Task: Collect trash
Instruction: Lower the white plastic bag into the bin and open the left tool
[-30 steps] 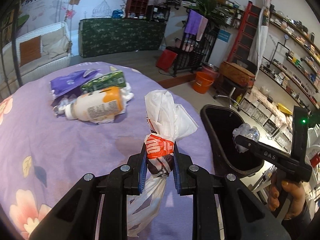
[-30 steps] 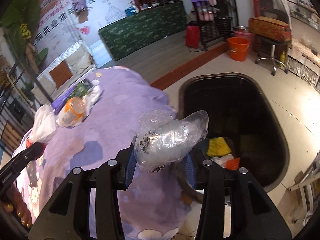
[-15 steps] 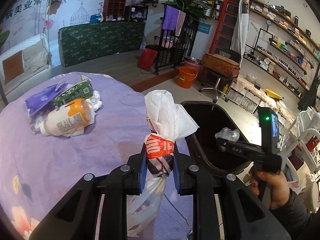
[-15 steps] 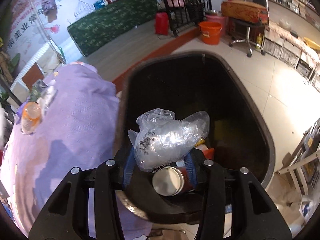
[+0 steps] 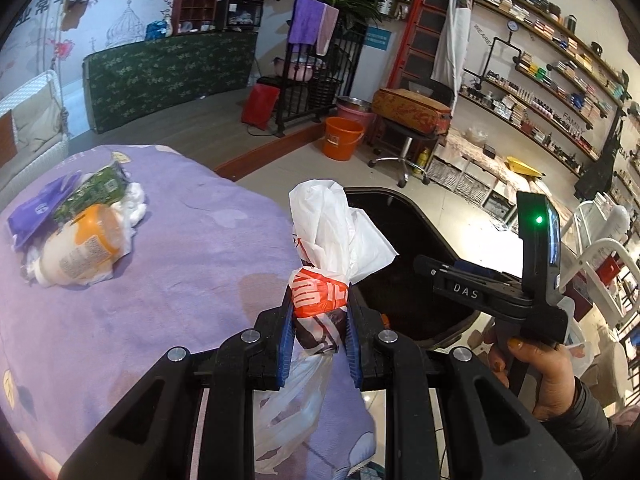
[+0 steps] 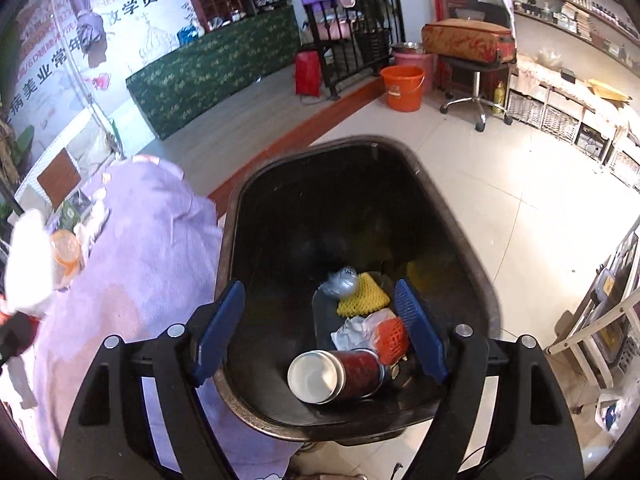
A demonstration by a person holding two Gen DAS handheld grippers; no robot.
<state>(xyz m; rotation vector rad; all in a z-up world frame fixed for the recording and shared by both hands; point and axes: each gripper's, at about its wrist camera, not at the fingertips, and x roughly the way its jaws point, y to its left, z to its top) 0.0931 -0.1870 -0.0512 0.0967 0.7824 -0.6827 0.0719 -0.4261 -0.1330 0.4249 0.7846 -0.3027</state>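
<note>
1. right now the left gripper [image 5: 320, 336] is clamping a knotted white plastic bag [image 5: 334, 236] with orange print; its blue pads are pressing on the bag's neck from both sides, the knot and loose ends are standing up above the jaws, and the rest of the bag is hanging down below them.
2. beyond and to the left of those jaws, a small heap of trash is lying on the purple cloth [image 5: 168, 280]: an orange-capped bottle [image 5: 80, 248], a green carton [image 5: 94, 194] and a purple wrapper [image 5: 36, 210].
3. just to the right of the left jaws, the black bin [image 5: 404, 240] is sitting beside the cloth's edge.
4. the right gripper [image 6: 320, 328] is hovering over the bin [image 6: 472, 264] with its jaws standing wide, having just been opening; nothing is sitting between the pads.
5. down between and past those spread jaws, a crumpled clear plastic bag [image 6: 341, 281] is lying in the bin by a yellow foam net [image 6: 362, 298], an orange net [image 6: 390, 334], white paper [image 6: 352, 330] and a red can [image 6: 336, 376].
6. a hand [image 5: 536, 364] is gripping the right tool's handle.
</note>
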